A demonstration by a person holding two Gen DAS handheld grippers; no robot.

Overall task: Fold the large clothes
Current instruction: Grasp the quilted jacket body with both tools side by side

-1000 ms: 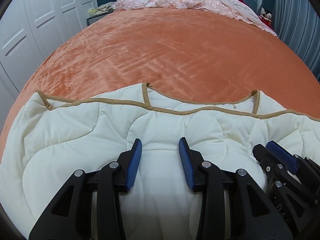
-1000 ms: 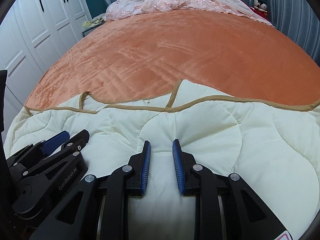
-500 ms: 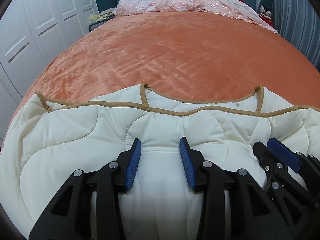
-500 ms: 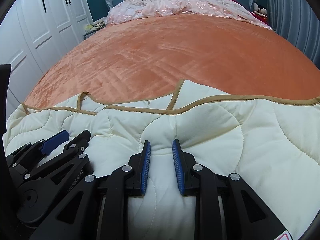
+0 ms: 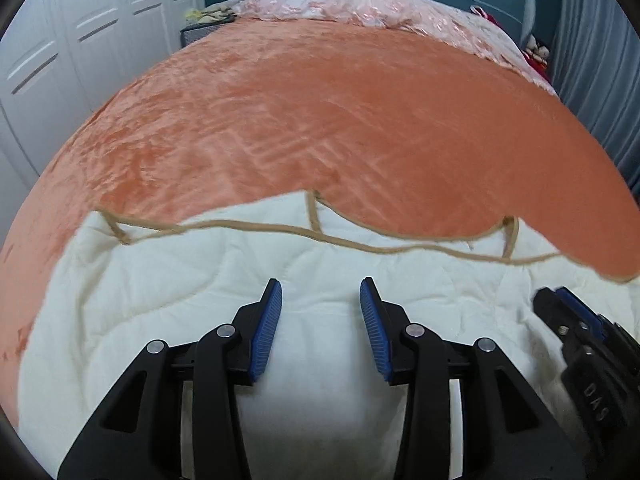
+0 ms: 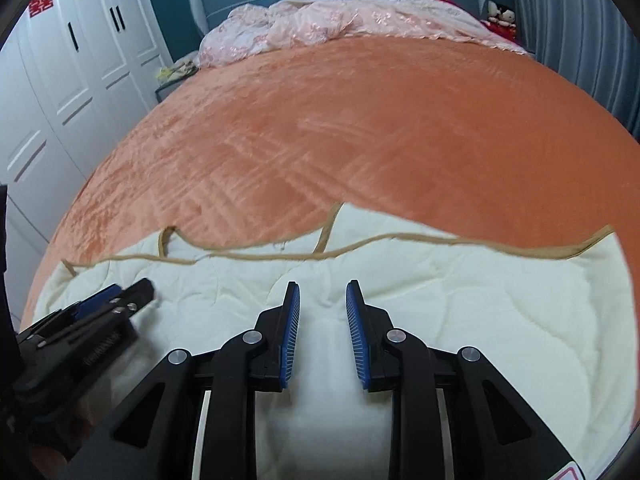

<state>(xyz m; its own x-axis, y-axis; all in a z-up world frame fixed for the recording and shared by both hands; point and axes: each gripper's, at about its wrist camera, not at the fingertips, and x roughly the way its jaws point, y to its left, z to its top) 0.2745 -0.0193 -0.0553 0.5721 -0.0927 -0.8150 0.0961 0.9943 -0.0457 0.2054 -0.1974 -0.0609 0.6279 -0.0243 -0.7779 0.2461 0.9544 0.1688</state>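
1. Cream quilted garment (image 5: 168,300) with tan binding lies folded at the near end of the orange bedspread (image 5: 340,120), its far edge raised on the right.
2. Left gripper (image 5: 320,320): jaws part-spread with a bulge of the quilted fabric gathered between the blue pads, apparently clamped.
3. Right gripper (image 6: 322,318): narrower gap, likewise pinching a ridge of the same garment.
4. Pink bedding (image 6: 340,20) is heaped at the headboard; a white wardrobe (image 6: 60,80) stands to the left.

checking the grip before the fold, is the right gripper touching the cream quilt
Touching: the right wrist view shows the right gripper with a raised fold of the cream quilt bunched between its pads.
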